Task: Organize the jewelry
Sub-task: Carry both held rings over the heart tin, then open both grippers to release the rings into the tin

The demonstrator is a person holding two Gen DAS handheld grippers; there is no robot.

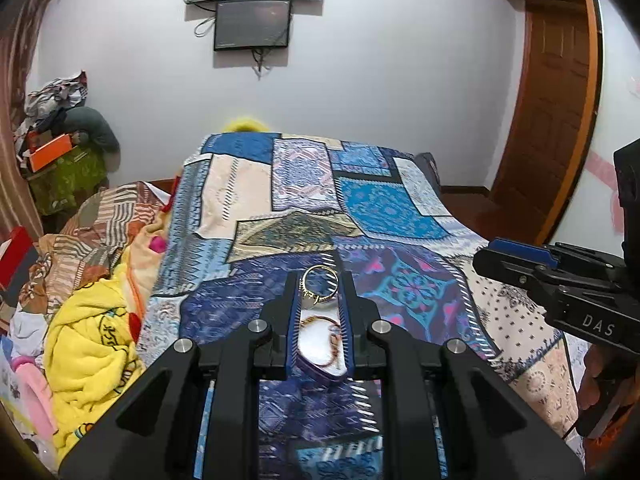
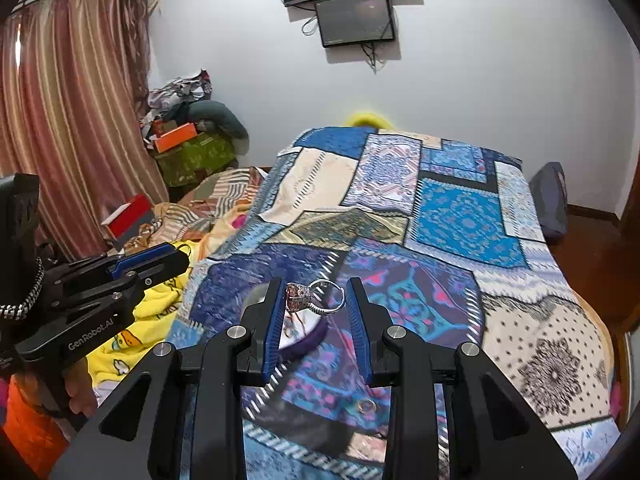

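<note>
In the left wrist view, my left gripper is shut on a gold ring, held at the fingertips above a small white-lined purple jewelry dish on the patchwork bedspread. A thin gold chain lies in the dish. In the right wrist view, my right gripper is shut on a silver ring with a pink stone, held just right of the same dish. Each gripper shows at the side of the other's view: the right gripper, the left gripper.
The blue patchwork bedspread covers a raised surface. A yellow blanket and striped bedding lie left of it. A cluttered pile with an orange box stands by the wall. A wooden door is at the right. Striped curtains hang at the left.
</note>
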